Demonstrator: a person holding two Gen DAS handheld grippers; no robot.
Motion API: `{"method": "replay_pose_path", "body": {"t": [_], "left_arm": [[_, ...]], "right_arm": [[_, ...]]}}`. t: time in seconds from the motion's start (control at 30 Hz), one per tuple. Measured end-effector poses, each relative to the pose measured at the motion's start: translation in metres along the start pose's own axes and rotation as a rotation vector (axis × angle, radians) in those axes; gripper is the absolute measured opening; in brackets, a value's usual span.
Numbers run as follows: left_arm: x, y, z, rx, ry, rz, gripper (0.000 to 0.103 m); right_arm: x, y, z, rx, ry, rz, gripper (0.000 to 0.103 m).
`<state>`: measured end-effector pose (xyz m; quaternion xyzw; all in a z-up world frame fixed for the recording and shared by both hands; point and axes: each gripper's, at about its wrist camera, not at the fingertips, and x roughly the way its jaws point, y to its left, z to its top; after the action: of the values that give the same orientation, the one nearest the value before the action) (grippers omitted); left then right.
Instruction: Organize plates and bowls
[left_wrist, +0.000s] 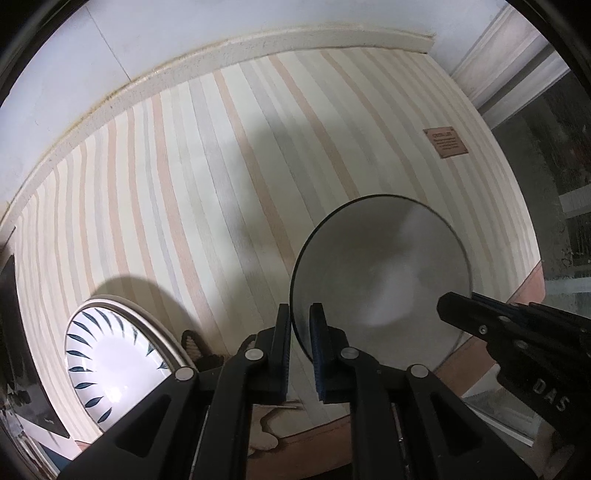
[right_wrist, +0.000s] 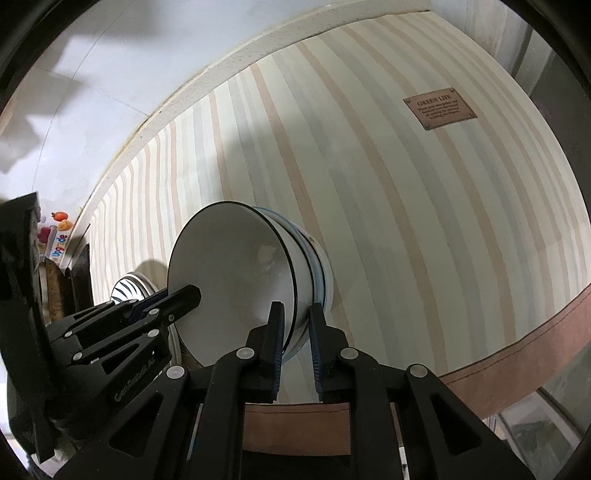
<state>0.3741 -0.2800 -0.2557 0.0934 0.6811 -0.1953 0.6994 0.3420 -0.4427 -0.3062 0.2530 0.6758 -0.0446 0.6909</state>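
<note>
A white bowl with a thin black rim (left_wrist: 380, 266) is held above the striped table mat by both grippers. My left gripper (left_wrist: 300, 325) is shut on its near-left rim. My right gripper (right_wrist: 297, 325) is shut on the opposite rim; it enters the left wrist view from the right (left_wrist: 480, 314). In the right wrist view the bowl (right_wrist: 236, 273) is tilted and nested in a second, blue-ringed bowl (right_wrist: 314, 254). The left gripper shows at lower left (right_wrist: 177, 299). A white plate with dark leaf marks (left_wrist: 107, 354) lies at lower left.
The striped mat (right_wrist: 369, 166) covers the table, with a brown "GREEN LIFE" label (right_wrist: 439, 108) at the far right and a brown hem (right_wrist: 535, 339) at its near edge. A raised white ledge (left_wrist: 258, 40) and wall bound the far side. Dark objects (right_wrist: 26, 258) stand at left.
</note>
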Motion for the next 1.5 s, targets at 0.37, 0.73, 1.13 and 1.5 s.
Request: {"method": "replay_pose_path", "body": {"t": [0.37, 0.73, 1.13, 1.5], "left_arm": [[-0.100, 0.005, -0.028, 0.030, -0.164, -0.031, 0.018], [-0.173, 0.014, -0.061, 0.027, -0.253, -0.099, 0.052], [-0.198, 0.018, -0.088, 0.005, -0.259, -0.117, 0.089], [-0.177, 0.020, -0.079, -0.023, -0.226, -0.136, 0.092]], "right_arm": [[-0.069, 0.034, -0.037, -0.067, -0.121, -0.009, 0.041], [-0.161, 0.074, -0.092, -0.148, -0.275, -0.024, 0.077], [-0.196, 0.080, -0.126, -0.153, -0.328, -0.068, 0.093], [-0.184, 0.071, -0.117, -0.151, -0.308, -0.071, 0.095]]}}
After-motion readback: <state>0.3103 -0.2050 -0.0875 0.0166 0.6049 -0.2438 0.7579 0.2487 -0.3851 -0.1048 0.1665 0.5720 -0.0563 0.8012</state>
